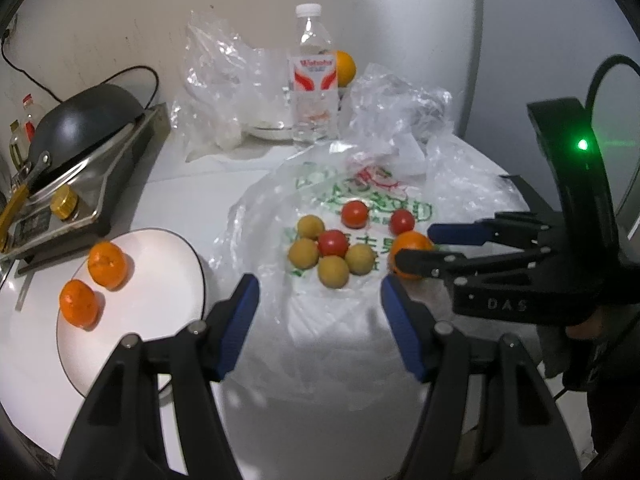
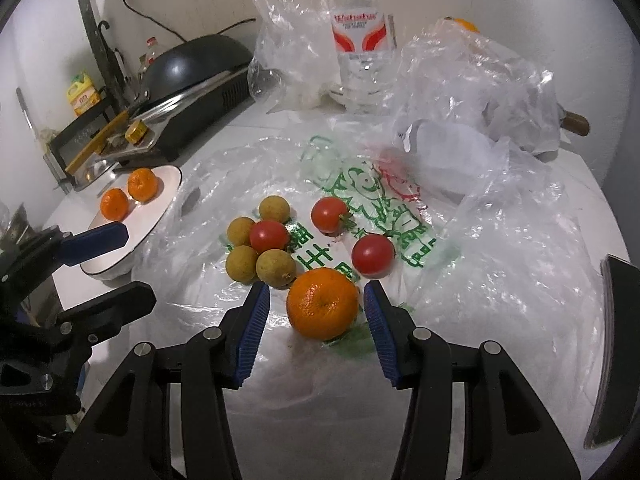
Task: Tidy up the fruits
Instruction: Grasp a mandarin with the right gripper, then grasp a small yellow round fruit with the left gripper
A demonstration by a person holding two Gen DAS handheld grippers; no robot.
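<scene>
On a white counter [image 2: 580,200] beside a stove, a glossy mandarin [image 2: 322,304] lies on a printed plastic bag [image 2: 380,200], between the right gripper's [image 2: 316,322] parted, non-touching pads; the left gripper [image 1: 320,320] hangs open, empty.

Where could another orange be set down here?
The white plate has bare room beside its two oranges. The printed bag lies bare just in front of the grippers. It is crowded around the tomatoes and brown fruits, and by the bottle.

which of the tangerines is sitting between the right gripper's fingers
The lone tangerine on the printed plastic bag, framed by the open right gripper; the other two lie on the white plate.
</scene>
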